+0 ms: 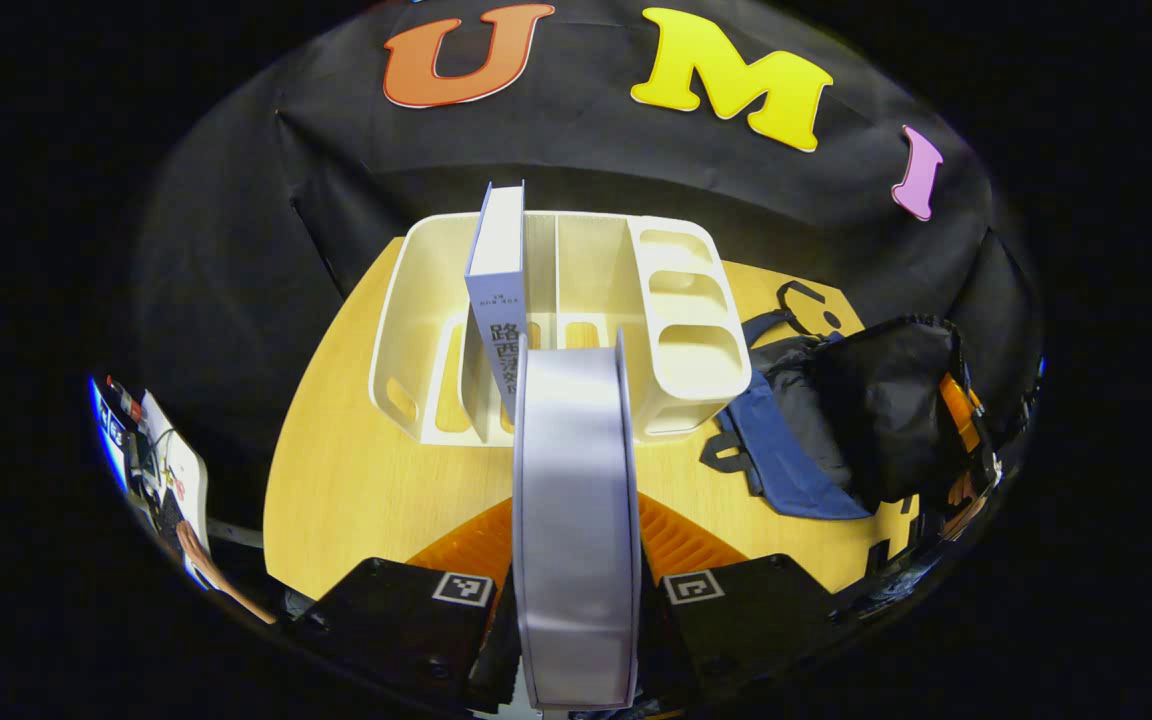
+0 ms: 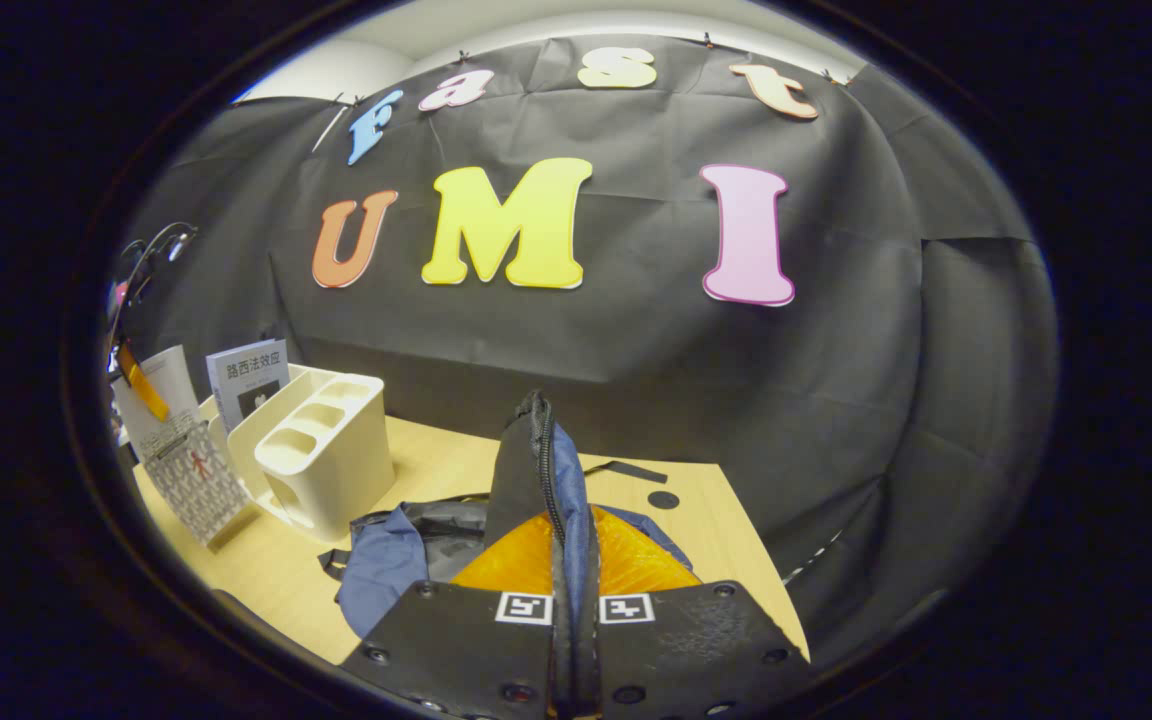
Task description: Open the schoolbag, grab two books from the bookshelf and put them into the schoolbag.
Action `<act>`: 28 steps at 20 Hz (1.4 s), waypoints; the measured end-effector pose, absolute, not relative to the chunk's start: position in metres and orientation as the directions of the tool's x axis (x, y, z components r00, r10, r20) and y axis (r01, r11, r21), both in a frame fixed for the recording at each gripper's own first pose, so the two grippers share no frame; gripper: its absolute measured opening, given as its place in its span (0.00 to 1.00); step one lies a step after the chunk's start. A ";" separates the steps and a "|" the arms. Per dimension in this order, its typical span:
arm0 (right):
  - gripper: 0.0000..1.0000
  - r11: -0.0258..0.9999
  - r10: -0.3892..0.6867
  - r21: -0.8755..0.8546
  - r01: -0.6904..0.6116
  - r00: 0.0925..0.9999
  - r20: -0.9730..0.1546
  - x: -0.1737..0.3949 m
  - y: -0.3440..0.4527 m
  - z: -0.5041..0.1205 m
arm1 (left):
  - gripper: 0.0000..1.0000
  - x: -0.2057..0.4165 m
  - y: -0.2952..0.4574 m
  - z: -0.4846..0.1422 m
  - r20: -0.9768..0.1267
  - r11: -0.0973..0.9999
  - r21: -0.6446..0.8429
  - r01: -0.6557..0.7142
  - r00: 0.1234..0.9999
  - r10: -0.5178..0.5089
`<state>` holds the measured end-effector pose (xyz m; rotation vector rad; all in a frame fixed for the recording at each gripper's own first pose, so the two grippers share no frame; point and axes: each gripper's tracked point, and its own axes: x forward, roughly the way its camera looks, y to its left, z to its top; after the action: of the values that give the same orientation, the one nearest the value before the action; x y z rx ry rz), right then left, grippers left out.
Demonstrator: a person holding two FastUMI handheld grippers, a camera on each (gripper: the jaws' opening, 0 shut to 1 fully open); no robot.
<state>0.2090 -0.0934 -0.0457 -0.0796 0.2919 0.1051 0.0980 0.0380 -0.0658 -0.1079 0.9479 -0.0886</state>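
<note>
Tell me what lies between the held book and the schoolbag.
In the left gripper view, the cream bookshelf's cubby end and bare wooden table sit between the held book and the schoolbag.

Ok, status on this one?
Left hand-held gripper shut on a book, clear of the bookshelf. Right hand-held gripper pinching the schoolbag flap up. Nothing blocking.
</note>
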 end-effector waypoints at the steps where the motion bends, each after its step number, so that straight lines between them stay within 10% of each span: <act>1: 0.02 0.991 0.092 -0.068 -0.117 0.951 -0.294 0.209 -0.091 -0.045 | 0.48 0.091 0.031 -0.066 -0.799 0.986 -0.164 0.032 0.583 -0.151; 28: 0.02 0.980 0.103 -0.133 -0.148 0.950 -0.296 0.223 -0.099 -0.001 | 0.48 0.216 -0.224 -0.062 -0.394 0.580 -0.814 0.033 0.701 -0.594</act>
<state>0.2234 -0.0986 -0.0013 -0.1550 0.2923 0.1277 0.2161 -0.2237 -0.0616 -0.8871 0.7153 -0.4053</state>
